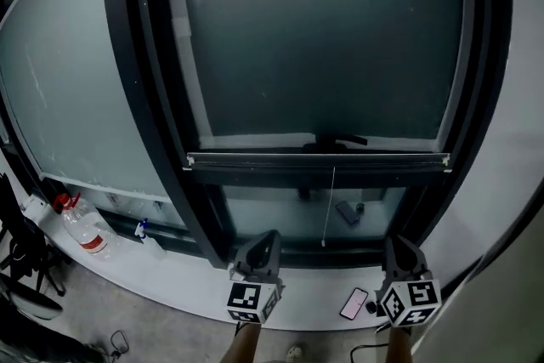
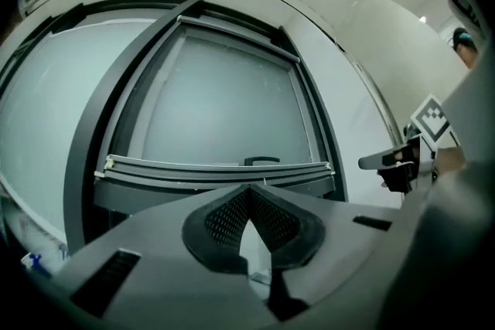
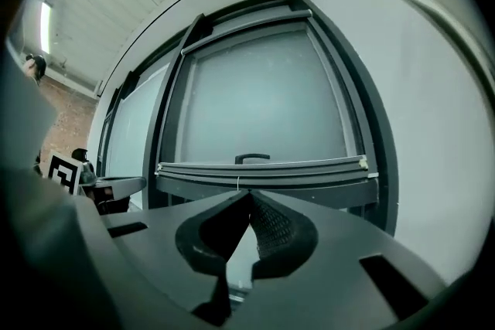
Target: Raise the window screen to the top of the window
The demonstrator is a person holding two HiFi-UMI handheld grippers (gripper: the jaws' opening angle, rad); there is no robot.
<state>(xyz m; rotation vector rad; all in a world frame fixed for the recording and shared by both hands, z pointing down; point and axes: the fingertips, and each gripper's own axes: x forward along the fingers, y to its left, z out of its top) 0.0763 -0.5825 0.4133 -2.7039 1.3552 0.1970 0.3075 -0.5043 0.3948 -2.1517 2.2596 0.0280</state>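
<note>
The window screen [image 1: 323, 38] hangs in a dark frame, and its bottom bar [image 1: 319, 159] lies low across the window. A thin pull cord [image 1: 328, 208] dangles from the bar's middle, and a dark handle [image 1: 340, 140] sits just above it. My left gripper [image 1: 270, 235] and right gripper [image 1: 393, 241] are held below the bar, side by side, both shut with nothing between the fingers. The bar [image 2: 216, 168] lies straight ahead in the left gripper view, and the same bar [image 3: 263, 168] shows in the right gripper view.
On the white sill [image 1: 170, 285] lie a pink phone [image 1: 354, 303], a plastic bottle with a red cap [image 1: 83, 230] and a small spray bottle [image 1: 146, 234]. A dark object [image 1: 347, 212] rests behind the lower pane. Dark chair parts [image 1: 21, 255] stand at the left.
</note>
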